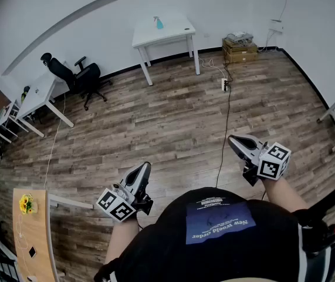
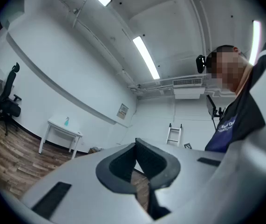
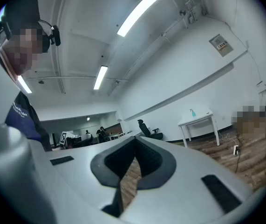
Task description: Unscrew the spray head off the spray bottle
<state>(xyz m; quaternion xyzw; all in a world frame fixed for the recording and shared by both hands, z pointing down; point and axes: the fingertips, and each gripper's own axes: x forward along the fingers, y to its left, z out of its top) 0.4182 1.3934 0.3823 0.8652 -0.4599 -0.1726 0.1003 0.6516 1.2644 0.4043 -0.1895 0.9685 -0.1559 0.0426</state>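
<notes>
With left gripper [image 1: 144,167] and right gripper [image 1: 232,139] both closed empty, the far small teal plastic spray bottle [image 1: 159,23] looks light, probably slick: grip body, twist spray head [image 1: 156,18].

Spray bottle [image 1: 158,22] too small for detail

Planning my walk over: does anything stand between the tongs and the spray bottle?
Nothing visible does. Only open wood floor lies between the left tongs, the right tongs and the spray bottle on the far white table; a black cable trails along the floor, right of the path.
</notes>
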